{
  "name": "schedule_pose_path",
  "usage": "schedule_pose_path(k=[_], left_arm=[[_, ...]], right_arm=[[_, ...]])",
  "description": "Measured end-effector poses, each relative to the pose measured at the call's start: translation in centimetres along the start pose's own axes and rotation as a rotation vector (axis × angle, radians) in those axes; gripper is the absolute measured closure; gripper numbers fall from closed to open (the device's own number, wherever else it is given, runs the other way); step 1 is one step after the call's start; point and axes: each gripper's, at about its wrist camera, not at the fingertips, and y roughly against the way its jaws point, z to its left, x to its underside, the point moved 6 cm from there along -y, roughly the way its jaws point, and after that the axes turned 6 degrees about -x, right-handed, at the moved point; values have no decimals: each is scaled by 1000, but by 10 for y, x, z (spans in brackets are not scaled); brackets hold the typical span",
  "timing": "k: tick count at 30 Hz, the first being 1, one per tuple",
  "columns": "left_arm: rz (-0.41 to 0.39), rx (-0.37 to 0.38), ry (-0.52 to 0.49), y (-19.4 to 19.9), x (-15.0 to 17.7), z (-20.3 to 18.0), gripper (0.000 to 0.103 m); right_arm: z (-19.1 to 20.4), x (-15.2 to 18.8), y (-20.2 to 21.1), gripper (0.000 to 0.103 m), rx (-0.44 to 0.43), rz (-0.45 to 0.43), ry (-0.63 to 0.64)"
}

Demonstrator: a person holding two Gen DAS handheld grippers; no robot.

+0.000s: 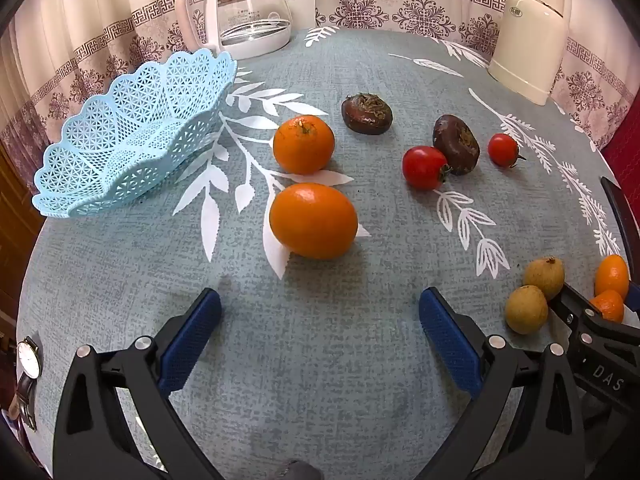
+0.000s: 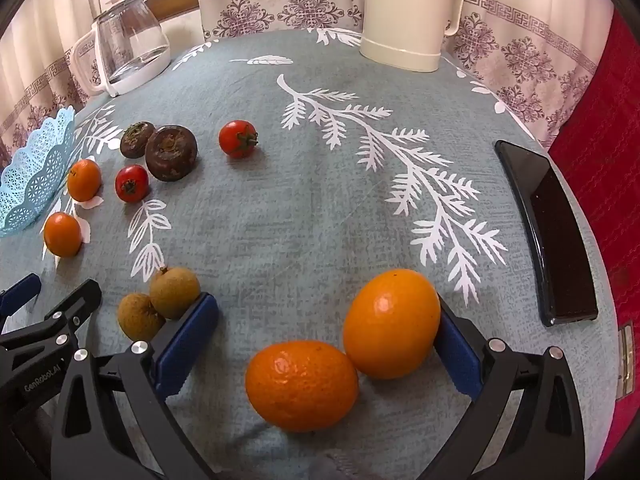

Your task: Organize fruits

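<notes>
- Hovering low over the counter (image 1: 320, 360), the left gripper (image 1: 320, 340) has its fingers (image 1: 192, 336) spread wide with nothing between them
- Just ahead of it lies the near orange (image 1: 313, 221), a second orange (image 1: 303, 144) behind; the blue basket (image 1: 132, 136) sits empty to their left
- Two tomatoes (image 1: 425, 168) and two dark brown fruits (image 1: 456, 144) lie farther right
- The right gripper (image 2: 328, 344) is also open, straddling two kumquats (image 2: 392, 324); the right finger touches one, neither is clamped
- Two longans (image 2: 174, 293) rest against its left finger's outer side
- A dark phone (image 2: 544, 232) lies at the right edge
</notes>
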Motion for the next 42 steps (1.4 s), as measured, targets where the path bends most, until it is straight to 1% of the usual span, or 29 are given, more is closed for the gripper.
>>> schedule_pose_path(k=[9,14,42], left_arm=[[4,6,-17,0,5,-1,2],[8,10,-15,0,1,1,2],[5,10,-15,1,2,0,2]], right_arm=[[1,1,0,5,-3,9,10],[1,4,2,5,-27,20,36],[1,4,2,5,-29,24,50]])
